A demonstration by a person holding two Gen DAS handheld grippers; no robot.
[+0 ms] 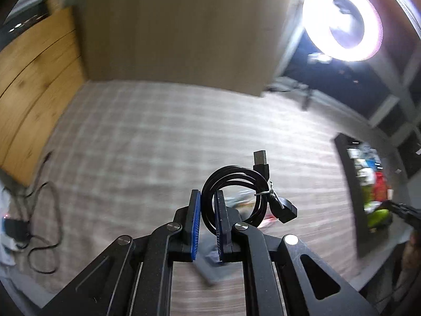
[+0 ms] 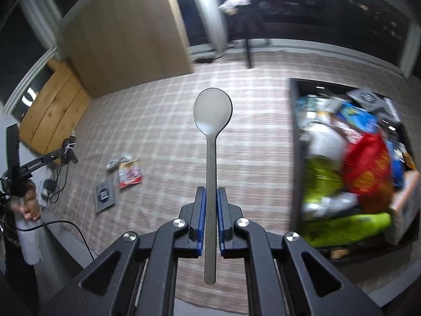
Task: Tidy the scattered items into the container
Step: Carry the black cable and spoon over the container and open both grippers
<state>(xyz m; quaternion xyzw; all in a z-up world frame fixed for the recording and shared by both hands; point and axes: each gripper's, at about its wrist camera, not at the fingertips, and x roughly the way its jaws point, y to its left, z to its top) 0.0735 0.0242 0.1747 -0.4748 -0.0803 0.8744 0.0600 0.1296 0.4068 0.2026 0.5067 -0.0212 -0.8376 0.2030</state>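
The right gripper is clamped on a grey spoon, pads pinching the handle about midway. The spoon's long axis runs straight out along the fingers, bowl at the far end, handle tail back toward the wrist. From this gripper the container, a dark bin already heaped with bags and boxes, lies close on the right, its near wall just beside the spoon's line. So I judge the coming move to be a short swing rightward, bowl first over the wall.

The left gripper is closed on a tied black cable: the coil's left strands are pinched between the blue pads, its USB plugs sticking up and to the right. In its view the container sits far off at the right edge, well apart. The right hand is the nearer one.

Still on the rug, left of the spoon: a pale cable, a red packet, a grey card.
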